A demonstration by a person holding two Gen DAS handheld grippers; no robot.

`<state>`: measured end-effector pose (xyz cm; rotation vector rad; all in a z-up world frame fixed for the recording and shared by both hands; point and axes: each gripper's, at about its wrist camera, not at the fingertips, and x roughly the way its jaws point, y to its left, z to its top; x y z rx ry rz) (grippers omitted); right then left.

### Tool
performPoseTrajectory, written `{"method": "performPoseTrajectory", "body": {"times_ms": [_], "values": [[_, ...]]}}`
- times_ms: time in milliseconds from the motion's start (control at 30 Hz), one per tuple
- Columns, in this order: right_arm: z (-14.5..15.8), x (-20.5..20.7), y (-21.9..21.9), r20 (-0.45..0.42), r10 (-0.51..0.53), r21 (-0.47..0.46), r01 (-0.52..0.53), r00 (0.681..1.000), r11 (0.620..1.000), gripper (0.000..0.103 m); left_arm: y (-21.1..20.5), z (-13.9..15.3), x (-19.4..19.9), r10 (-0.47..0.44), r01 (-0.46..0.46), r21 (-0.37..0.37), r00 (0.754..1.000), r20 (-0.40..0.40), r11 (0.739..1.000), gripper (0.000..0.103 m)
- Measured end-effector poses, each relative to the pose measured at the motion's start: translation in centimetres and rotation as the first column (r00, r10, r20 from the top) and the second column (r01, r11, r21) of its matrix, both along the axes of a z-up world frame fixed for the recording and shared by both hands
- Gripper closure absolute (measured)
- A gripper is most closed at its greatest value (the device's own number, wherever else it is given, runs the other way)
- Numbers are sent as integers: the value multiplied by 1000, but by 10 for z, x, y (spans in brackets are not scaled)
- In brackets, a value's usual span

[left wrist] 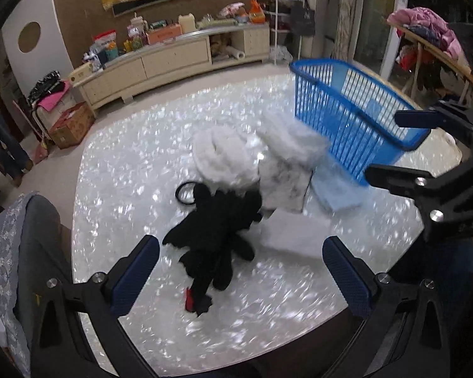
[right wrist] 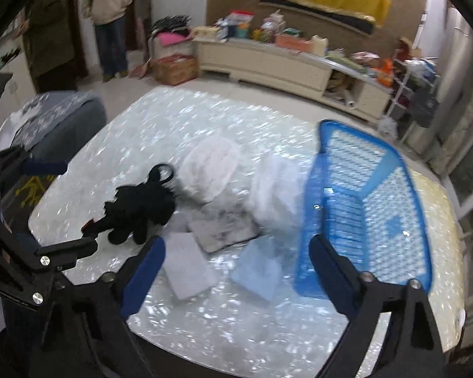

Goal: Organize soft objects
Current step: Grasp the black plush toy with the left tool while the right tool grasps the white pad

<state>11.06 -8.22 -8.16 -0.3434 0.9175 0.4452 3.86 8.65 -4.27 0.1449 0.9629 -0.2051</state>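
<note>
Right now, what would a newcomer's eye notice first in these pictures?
The blue basket stands out, empty, at the right of the shiny table. Next comes the black plush near the left gripper, with white cloths piled between the two. Both grippers are open and hold nothing.

no readable text, labels on the far cabinet's boxes and packets too blurred
</note>
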Motion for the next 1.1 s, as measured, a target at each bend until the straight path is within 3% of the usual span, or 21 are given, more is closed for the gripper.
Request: {"method": "performPoseTrajectory", "body": {"times_ms": [267, 567, 767, 933, 1000, 1033, 1100], "values": [[-44, 8, 40, -152, 149, -35, -156, 977, 987, 17, 25, -36, 5, -35, 33, -30, 995, -95, 999, 3], [-102, 31, 52, -334, 157, -56, -186, 929, 981, 18, 41, -73, 32, -17, 7, -56, 984, -178, 998, 3], [-128, 41, 56, -397, 138, -76, -182, 907, 980, 26, 43, -94, 50, -15, 4, -52, 975, -220, 999, 3], [-144, 48, 62, -387, 115, -115, -172, 915, 978, 27, 47, -107, 66, -4, -12, -65, 971, -240, 998, 3], [-145, 46, 65, -376, 127, -123, -185, 918, 975, 36, 47, -113, 71, 0, -20, -78, 967, -254, 997, 3], [-145, 45, 66, -370, 140, -117, -196, 918, 974, 46, 46, -115, 73, 1, -23, -82, 966, -260, 996, 3], [-146, 44, 68, -365, 148, -116, -202, 919, 973, 47, 44, -118, 76, 0, -22, -80, 964, -266, 997, 3]]}}
